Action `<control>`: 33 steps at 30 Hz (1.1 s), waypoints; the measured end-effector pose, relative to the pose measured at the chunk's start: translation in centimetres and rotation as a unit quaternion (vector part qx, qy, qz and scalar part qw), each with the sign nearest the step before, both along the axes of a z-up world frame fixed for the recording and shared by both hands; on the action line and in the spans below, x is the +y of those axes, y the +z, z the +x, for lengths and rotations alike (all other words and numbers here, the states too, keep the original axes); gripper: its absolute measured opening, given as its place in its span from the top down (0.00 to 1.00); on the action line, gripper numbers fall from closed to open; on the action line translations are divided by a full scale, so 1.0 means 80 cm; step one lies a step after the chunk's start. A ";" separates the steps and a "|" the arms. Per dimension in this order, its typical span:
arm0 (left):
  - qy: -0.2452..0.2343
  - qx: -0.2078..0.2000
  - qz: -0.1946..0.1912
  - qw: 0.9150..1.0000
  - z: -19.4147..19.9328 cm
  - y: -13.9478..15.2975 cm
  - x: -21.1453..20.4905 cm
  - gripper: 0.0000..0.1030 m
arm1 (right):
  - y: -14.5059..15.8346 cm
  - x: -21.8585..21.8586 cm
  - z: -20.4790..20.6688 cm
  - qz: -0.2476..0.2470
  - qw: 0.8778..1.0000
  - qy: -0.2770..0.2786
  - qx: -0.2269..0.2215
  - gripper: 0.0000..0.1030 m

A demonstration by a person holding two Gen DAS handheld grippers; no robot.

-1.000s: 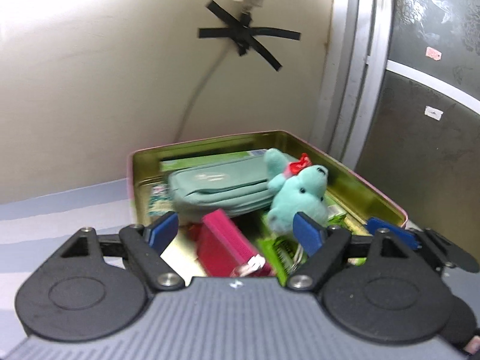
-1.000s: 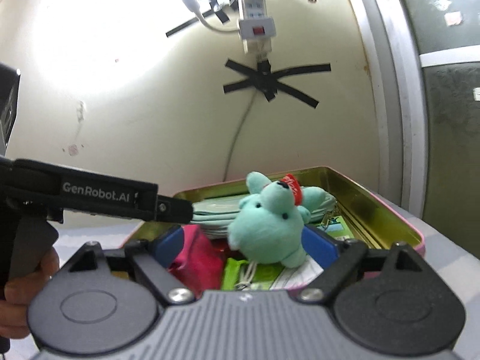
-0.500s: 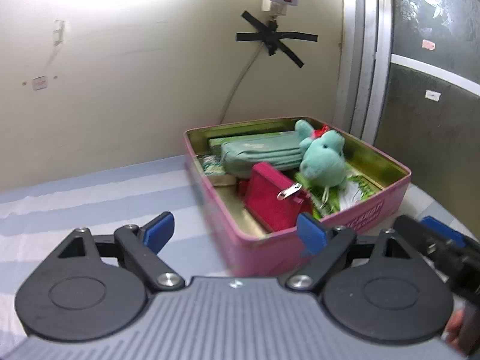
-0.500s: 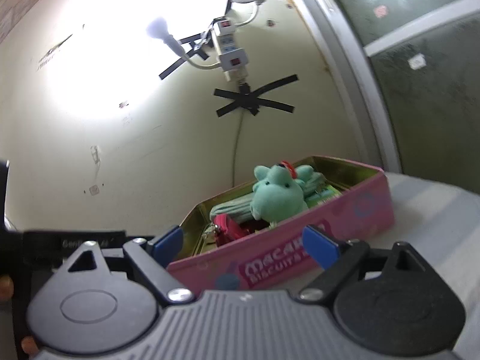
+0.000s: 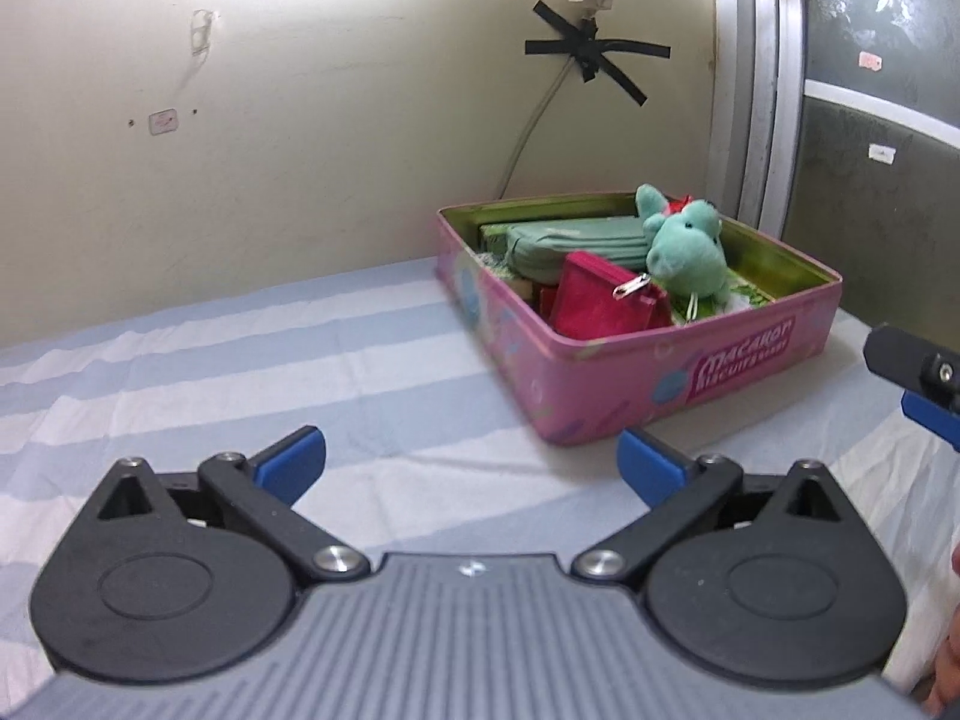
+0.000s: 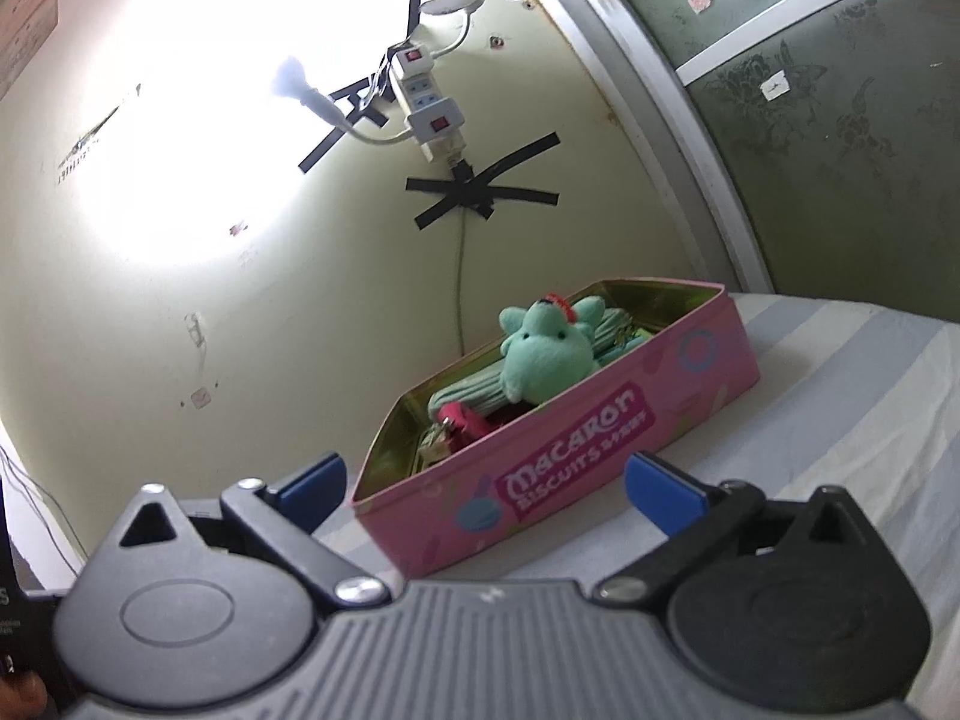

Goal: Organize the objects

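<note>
A pink biscuit tin (image 5: 678,372) is seen on a striped bedsheet (image 5: 240,360) near the wall. Inside, a teal plush toy (image 5: 687,252), a green pouch (image 5: 570,243) and a red wallet (image 5: 594,300) are packed. Both the left gripper (image 5: 468,456) and right gripper (image 6: 483,480) have just been opening; their jaws are spread wide, nothing between them. The plush is judged soft and light, best pinched at its body.

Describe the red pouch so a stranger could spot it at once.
Find the pink biscuit tin on the striped sheet by the wall. Inside it, the red pouch leans near the front, beside the teal plush toy. It is the only red item, with a metal clip on top.
</note>
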State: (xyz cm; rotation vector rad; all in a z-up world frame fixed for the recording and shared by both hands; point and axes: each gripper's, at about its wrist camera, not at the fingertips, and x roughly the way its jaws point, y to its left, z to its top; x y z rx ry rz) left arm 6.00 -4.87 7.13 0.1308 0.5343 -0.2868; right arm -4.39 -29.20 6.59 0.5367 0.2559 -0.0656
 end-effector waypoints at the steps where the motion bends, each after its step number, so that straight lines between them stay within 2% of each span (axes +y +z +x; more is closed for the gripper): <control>1: 0.000 0.000 0.002 1.000 -0.003 -0.002 0.001 0.00 | 0.000 0.003 0.000 0.000 1.000 0.001 0.002 0.00; 10: -0.011 0.043 -0.009 0.999 -0.022 -0.023 0.013 0.00 | -0.008 0.031 -0.009 -0.004 1.000 0.001 0.016 0.00; 15: 0.002 0.051 -0.019 0.999 -0.027 -0.031 0.018 0.00 | 0.000 0.047 -0.018 -0.037 0.999 -0.014 0.007 0.00; 26: 0.034 0.013 0.039 0.999 -0.036 -0.023 0.029 0.00 | 0.002 0.067 -0.013 -0.059 0.998 -0.018 0.006 0.00; 33: 0.026 0.031 0.048 0.998 -0.039 -0.034 0.025 0.00 | -0.001 0.066 -0.009 -0.053 0.998 -0.021 0.012 0.00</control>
